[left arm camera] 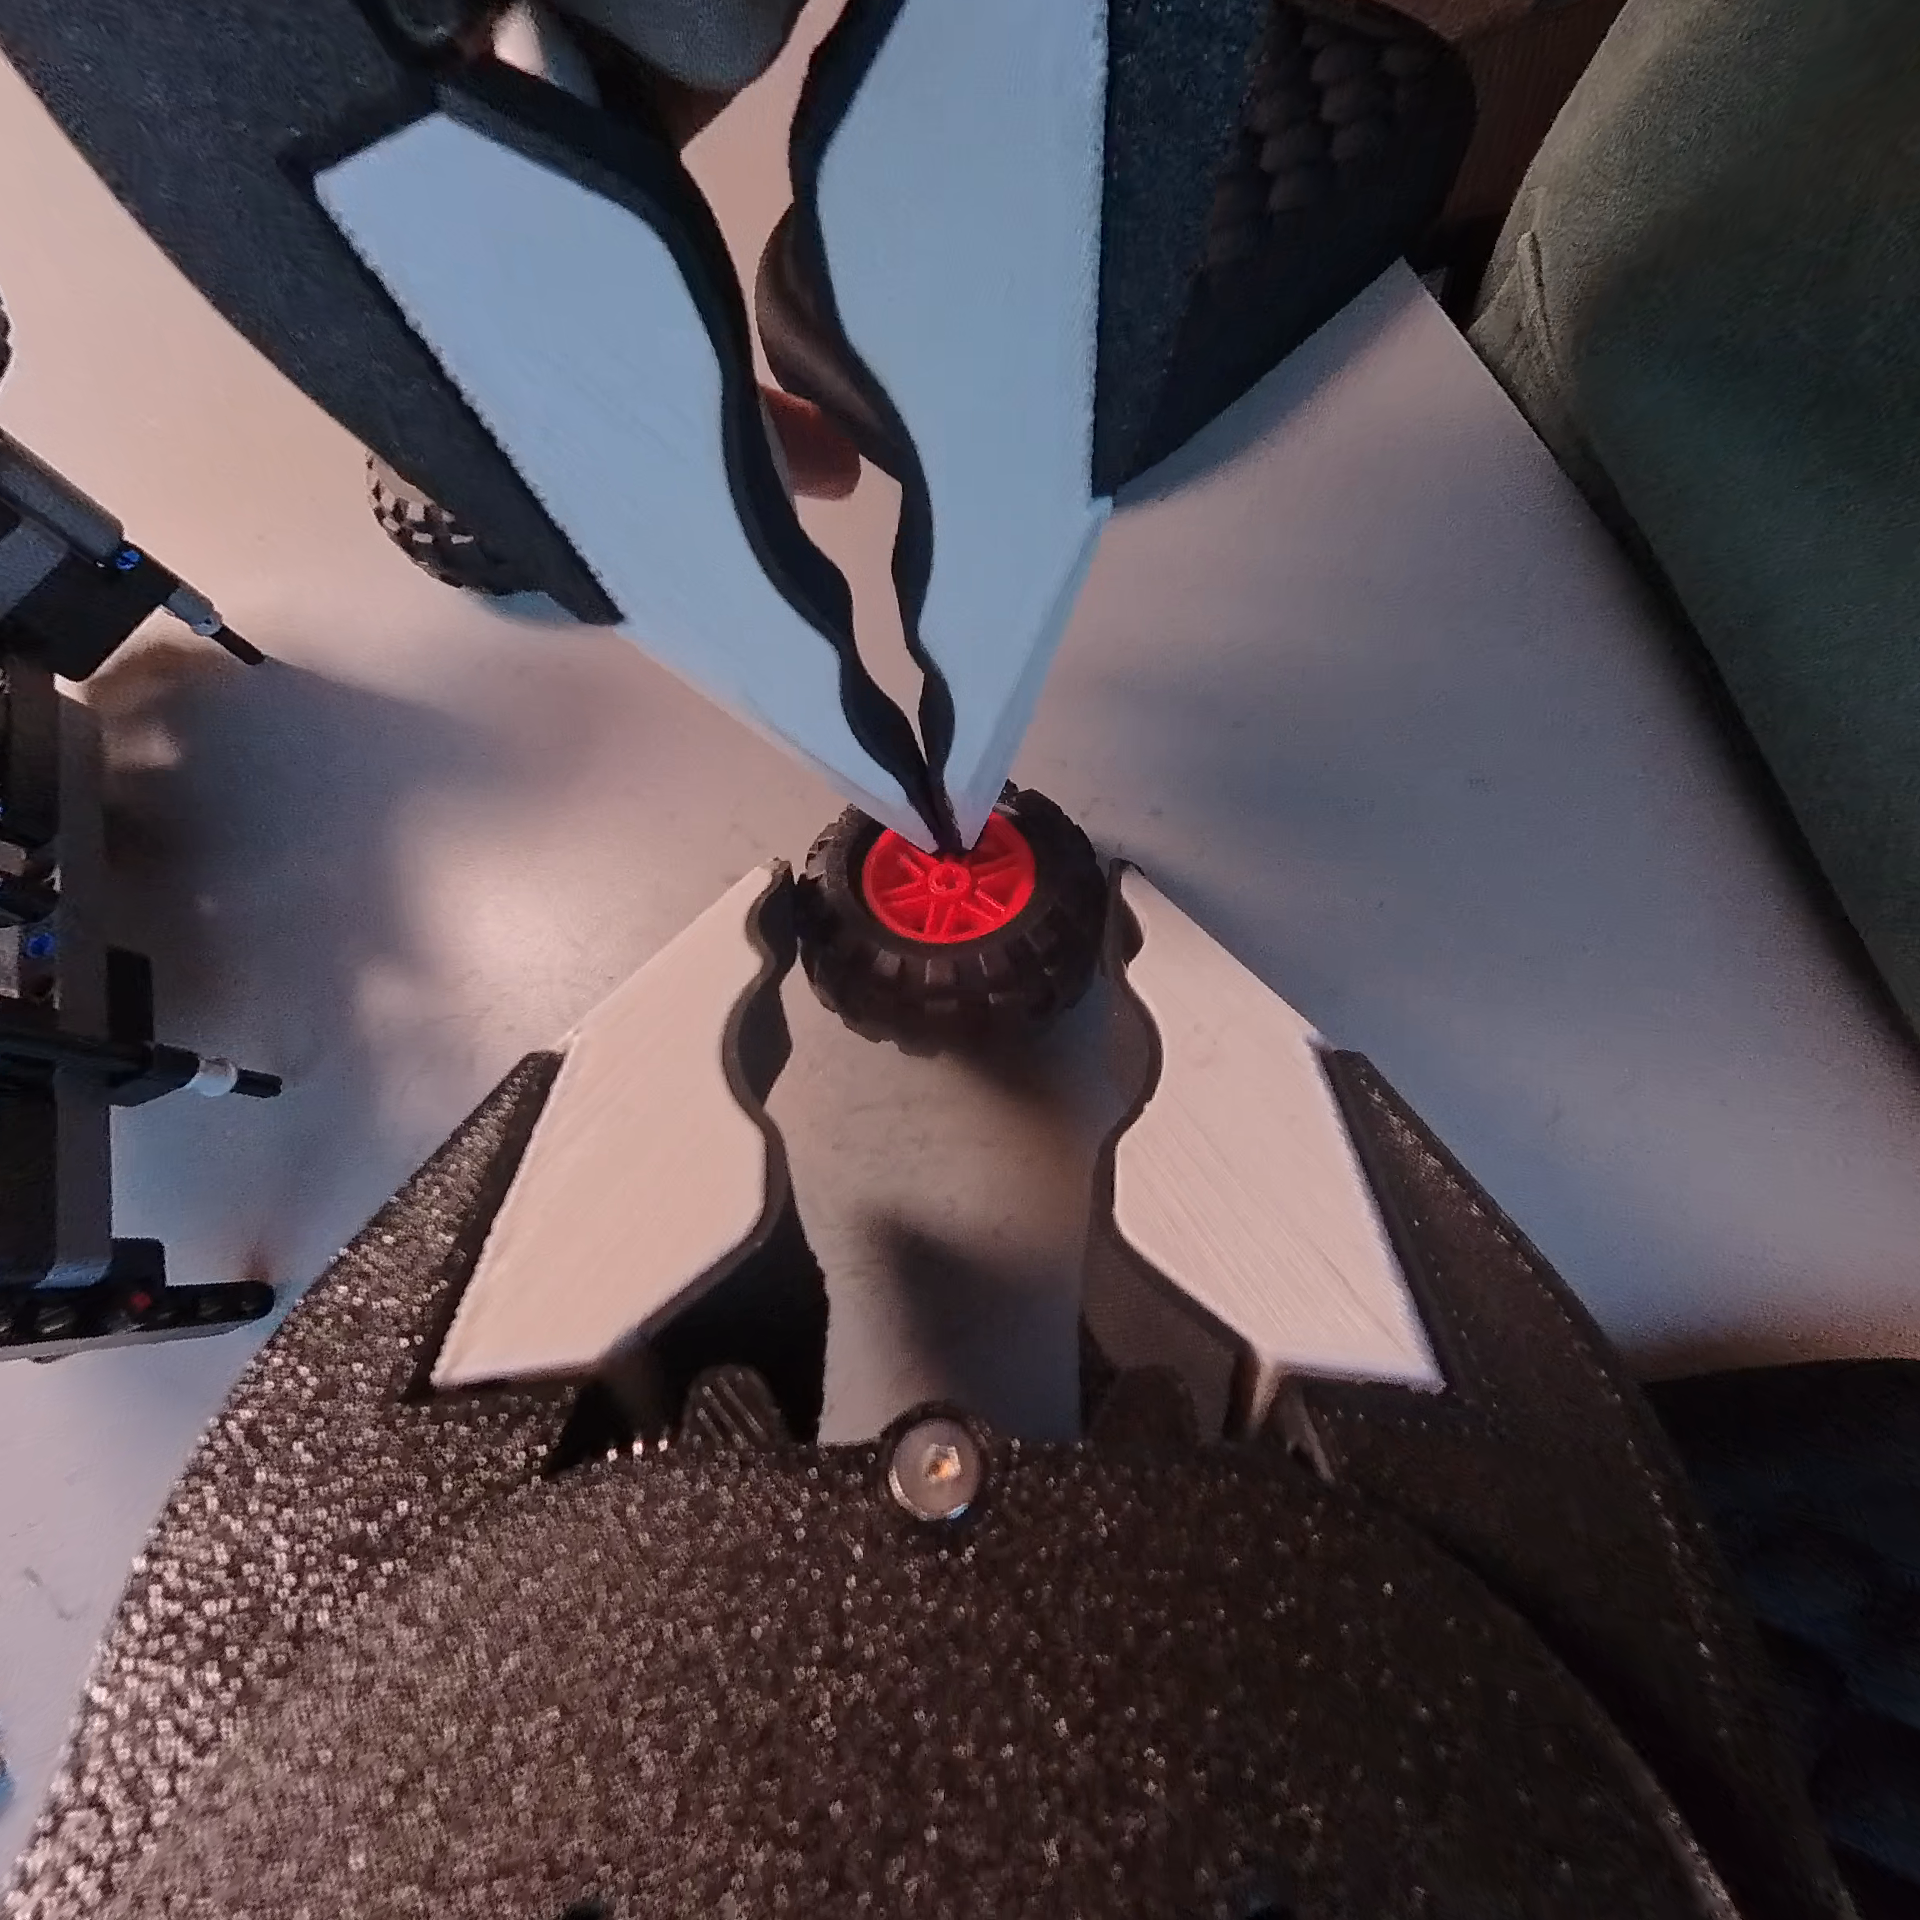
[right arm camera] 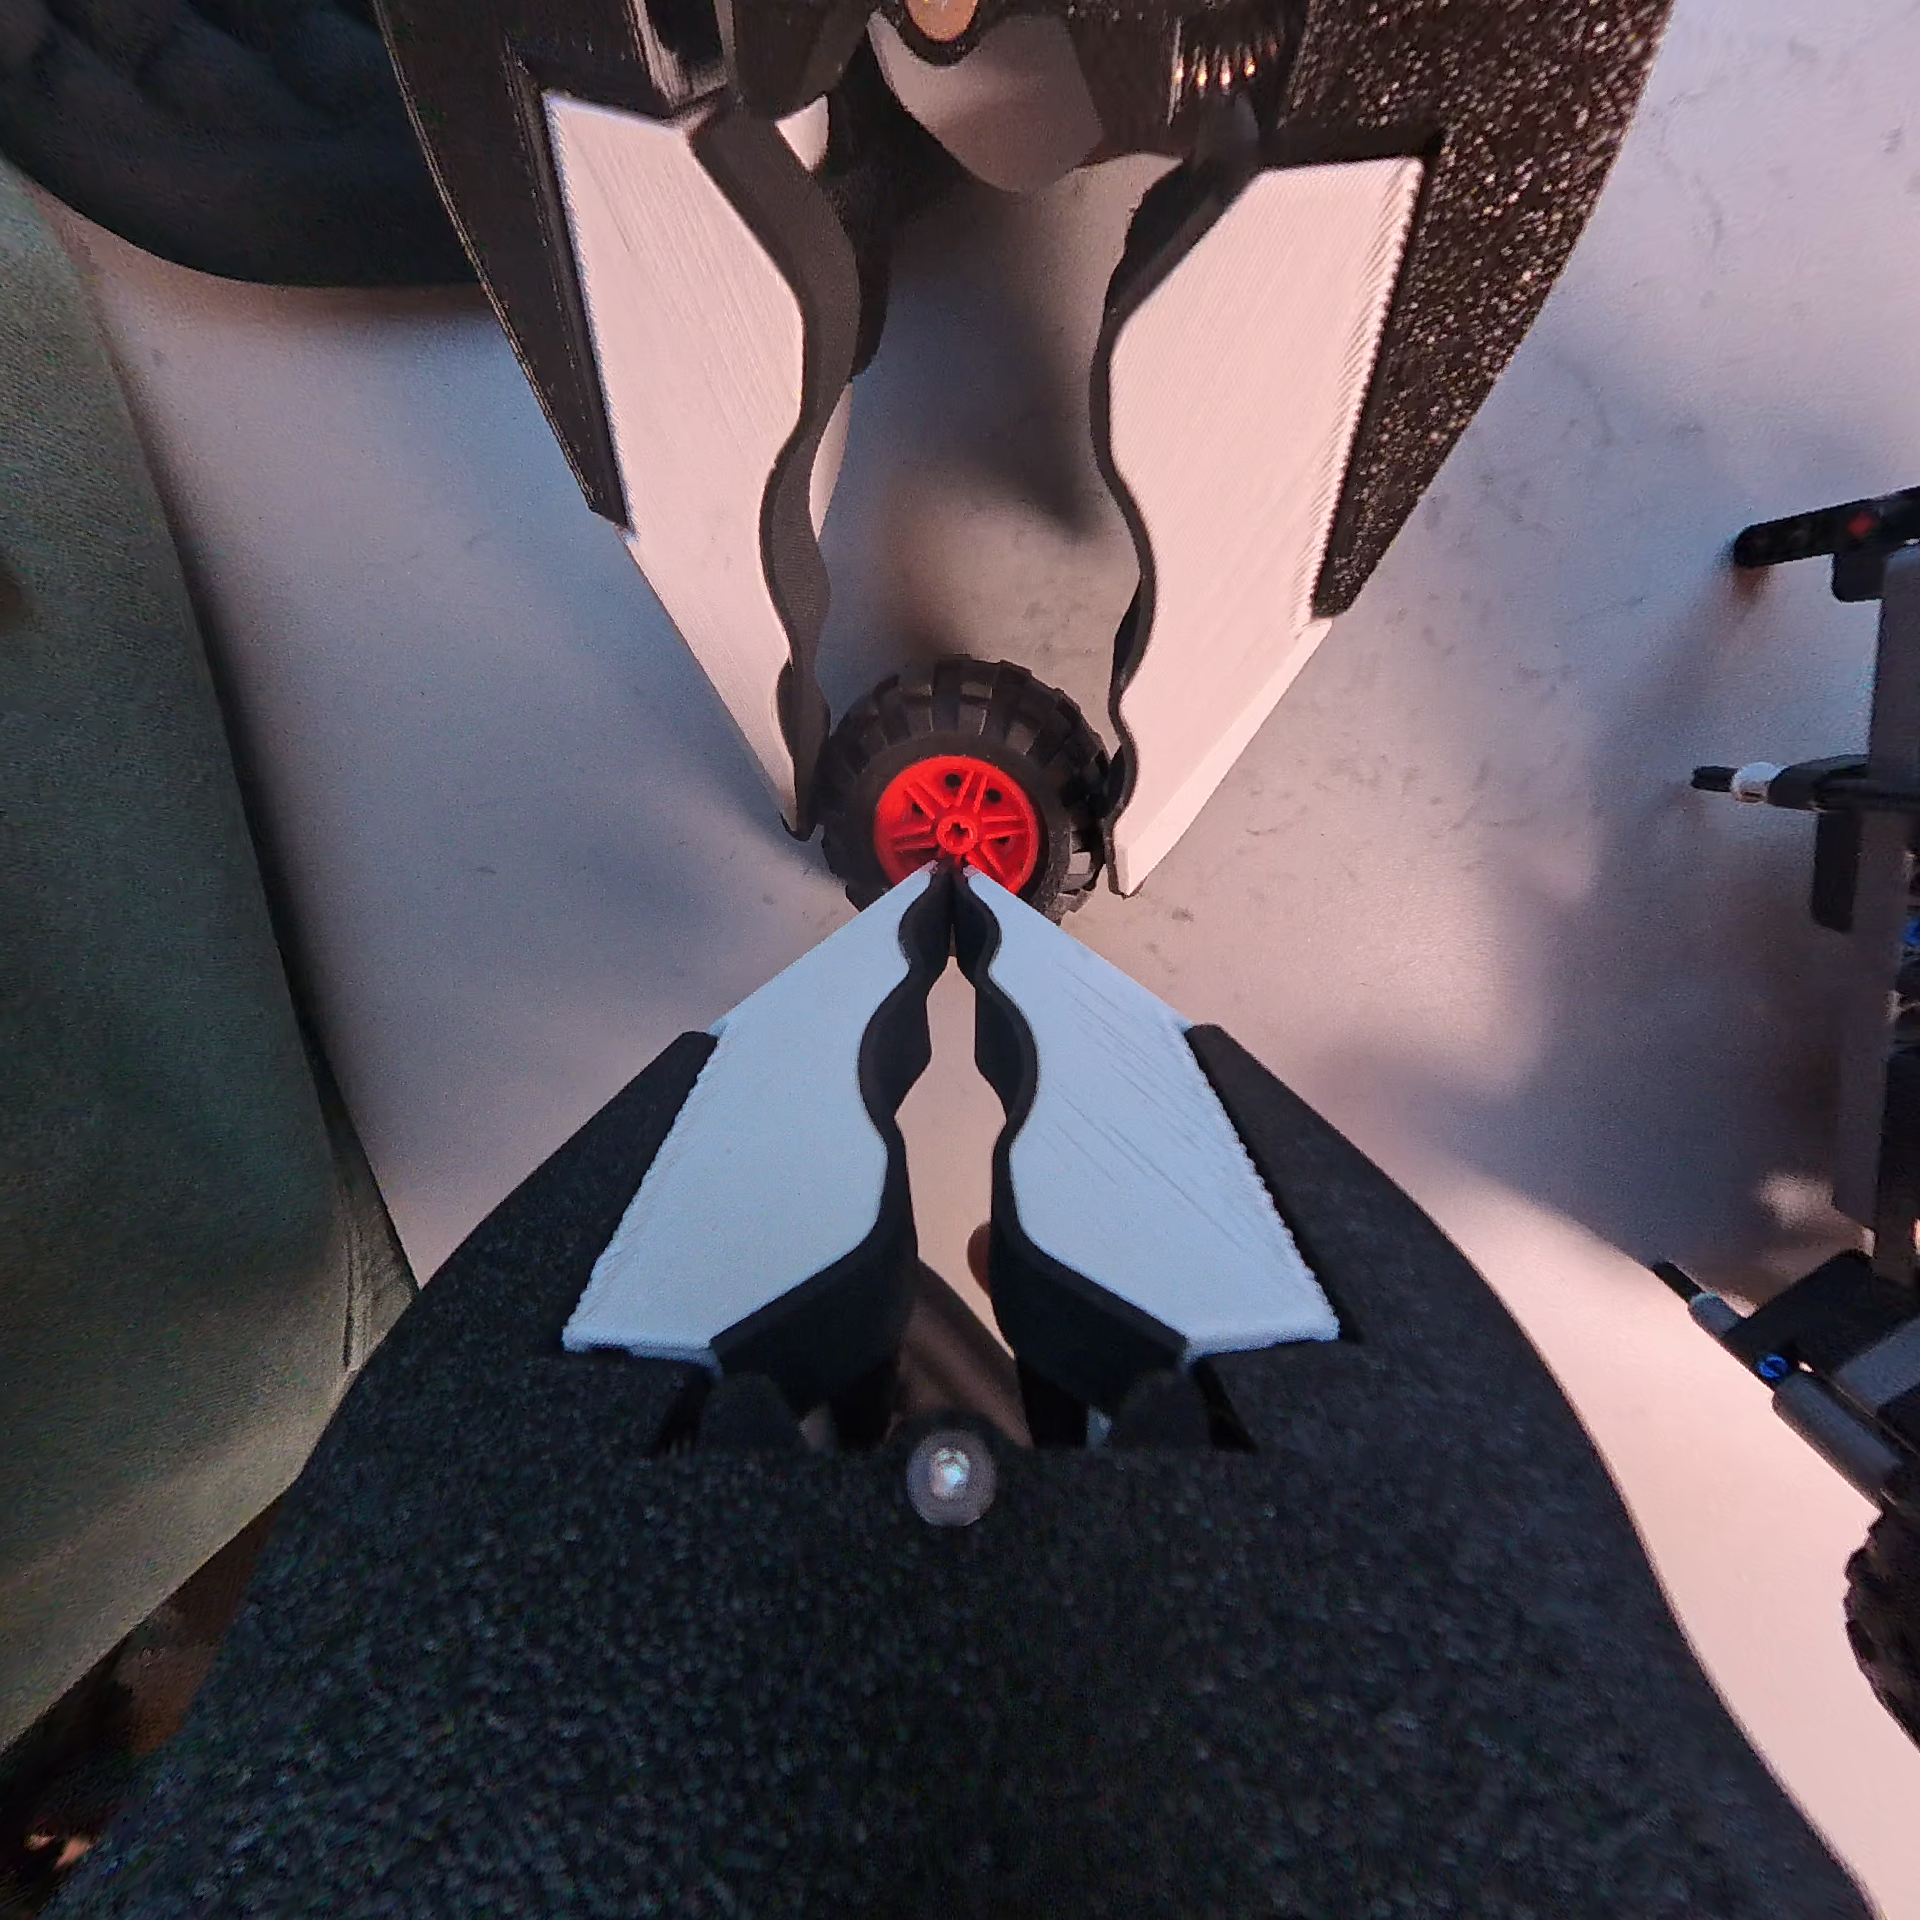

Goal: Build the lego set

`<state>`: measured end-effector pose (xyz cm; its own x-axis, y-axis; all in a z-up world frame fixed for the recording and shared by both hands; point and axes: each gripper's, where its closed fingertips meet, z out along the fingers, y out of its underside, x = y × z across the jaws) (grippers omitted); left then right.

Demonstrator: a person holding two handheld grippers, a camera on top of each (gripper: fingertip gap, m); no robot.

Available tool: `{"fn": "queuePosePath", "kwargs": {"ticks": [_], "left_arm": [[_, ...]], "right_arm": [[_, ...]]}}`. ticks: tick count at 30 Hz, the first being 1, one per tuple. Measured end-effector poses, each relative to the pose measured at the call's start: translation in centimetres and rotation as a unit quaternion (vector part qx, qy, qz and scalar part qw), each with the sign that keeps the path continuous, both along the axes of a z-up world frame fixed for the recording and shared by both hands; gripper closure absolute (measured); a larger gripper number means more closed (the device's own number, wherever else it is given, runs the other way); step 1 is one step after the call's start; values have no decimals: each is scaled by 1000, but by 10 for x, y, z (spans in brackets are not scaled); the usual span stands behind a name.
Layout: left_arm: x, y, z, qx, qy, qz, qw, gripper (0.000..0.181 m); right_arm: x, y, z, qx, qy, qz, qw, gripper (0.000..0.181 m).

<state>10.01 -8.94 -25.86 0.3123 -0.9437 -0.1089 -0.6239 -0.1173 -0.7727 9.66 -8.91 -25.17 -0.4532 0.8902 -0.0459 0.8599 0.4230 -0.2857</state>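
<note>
A small wheel (left arm camera: 951,935) with a black knobbly tyre and a red spoked rim (right arm camera: 956,821) sits at the middle of the white table (left arm camera: 1403,831), rim facing up. My left gripper (left arm camera: 951,878) has one finger on each side of the tyre, with both pads touching it. It also shows from above in the right wrist view (right arm camera: 961,852). My right gripper (right arm camera: 951,878) is shut, with its tips on the near edge of the red rim. Nothing shows between its tips. It enters the left wrist view (left arm camera: 948,831) from the top. Whether the wheel rests on the table or is lifted is unclear.
A grey and black lego chassis (left arm camera: 62,935) with bare axle ends stands at the left edge, and shows at the right edge in the right wrist view (right arm camera: 1870,831). A second black tyre (left arm camera: 426,530) lies beside it. Green fabric (left arm camera: 1714,416) borders the table's far side. Less than 4 cm separates the two grippers' tips.
</note>
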Motion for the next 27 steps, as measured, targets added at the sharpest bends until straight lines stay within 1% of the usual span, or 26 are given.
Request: {"fn": "queuePosePath", "kwargs": {"ticks": [3,10,11,12,13,17,18,19,21,23,25,26,27], "left_arm": [[0,0,-1,3,4,-1,1000,125],[-1,-2,0,13,5,-5,1000,127],[0,-2,2,20,-1,-8,1000,129],[2,-2,10,30,-22,-7,999,141],[1,1,15,27,-34,6,999,160],[-1,-1,15,35,-11,3,999,158],[-3,-2,17,32,-19,2,999,155],[-7,-1,18,28,-30,9,999,144],[-15,1,15,5,-39,26,999,114],[-20,5,8,-11,-33,39,999,96],[-20,5,3,-13,-16,40,999,90],[-20,5,0,-15,-7,39,999,90],[-19,4,-3,-20,5,37,999,91]], "right_arm": [[1,-1,-3,2,2,-4,1000,181],[-3,-4,-4,-28,21,-31,999,181],[-4,-4,-4,-29,23,-32,999,181],[-5,-5,-4,-26,22,-31,999,181],[-6,-5,-4,-14,26,-25,999,181],[-6,-5,-3,-2,30,-14,999,181],[-7,-4,-2,-1,37,-13,999,181],[-7,-3,0,-5,49,-16,999,181],[-10,-3,5,-30,91,-31,995,181],[-11,-3,18,-64,135,-48,988,181],[-7,1,29,-75,168,-55,981,163],[-2,4,29,-75,173,-59,980,157],[4,4,26,-78,172,-63,980,144]]}}
